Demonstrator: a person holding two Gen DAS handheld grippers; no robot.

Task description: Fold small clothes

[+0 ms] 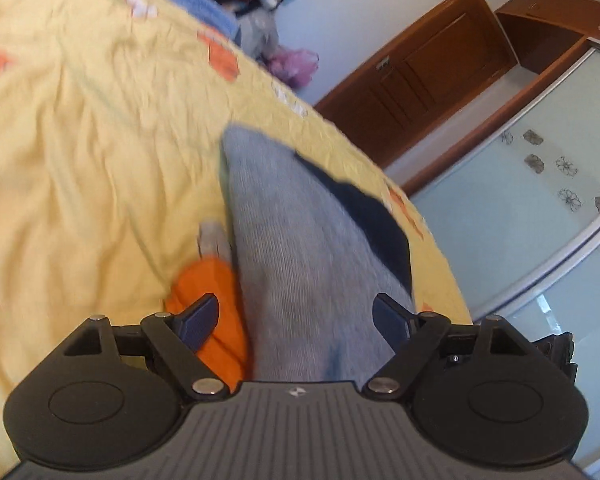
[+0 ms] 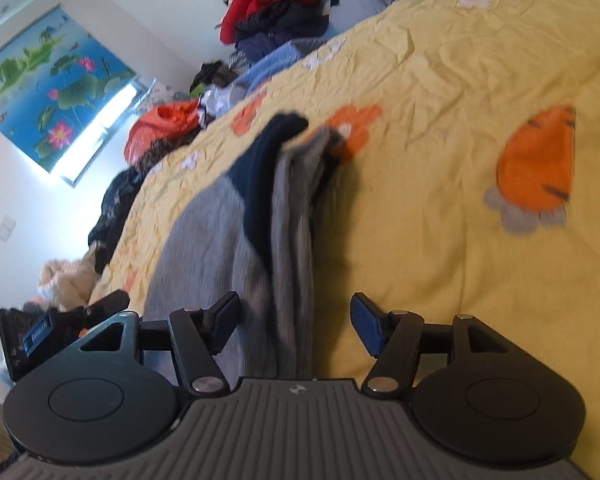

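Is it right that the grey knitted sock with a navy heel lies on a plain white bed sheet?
Not quite. The grey knitted sock with a navy heel lies on a yellow bed sheet with orange prints, not a plain white one; the right wrist view shows it.

bed point(image 2: 440, 80): yellow carrot-print sheet | on it: 1 grey-navy sock point(image 2: 260, 208), flat

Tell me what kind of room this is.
Probably a bedroom: a yellow bedspread covers a bed, a wardrobe with sliding glass doors stands nearby, and clothes are piled beyond the bed.
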